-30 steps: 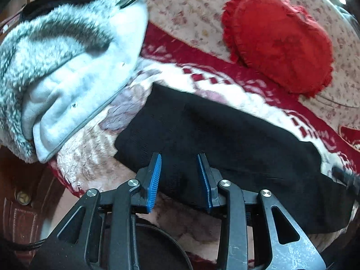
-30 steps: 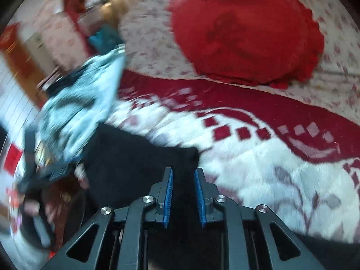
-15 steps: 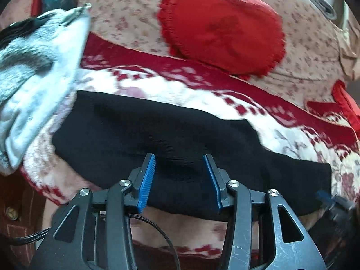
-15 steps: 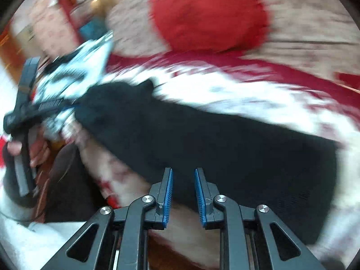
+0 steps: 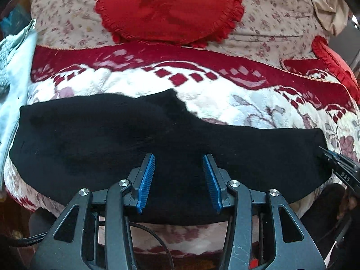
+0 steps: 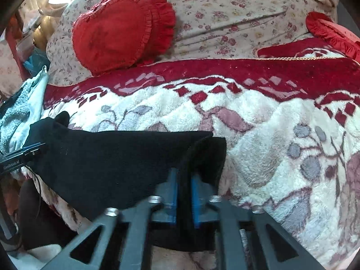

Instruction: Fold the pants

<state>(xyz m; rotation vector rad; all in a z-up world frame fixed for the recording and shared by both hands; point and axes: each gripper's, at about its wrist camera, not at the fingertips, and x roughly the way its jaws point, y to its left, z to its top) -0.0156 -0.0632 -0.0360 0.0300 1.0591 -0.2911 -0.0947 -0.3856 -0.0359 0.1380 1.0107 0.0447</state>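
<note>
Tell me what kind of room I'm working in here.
Probably a bedroom, or a living room with a covered sofa: the black pants lie on a plush red-and-white blanket, with a red frilled cushion against floral fabric behind.

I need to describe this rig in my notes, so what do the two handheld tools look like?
Both match: the left tool and right tool have dark grey metal frames with triangular cut-outs, silver round bolts at the joints and two fingers faced with ribbed blue pads. A black cable, partly braided, runs under the left tool. White lettering marks the left tool's side, seen from the right wrist.
</note>
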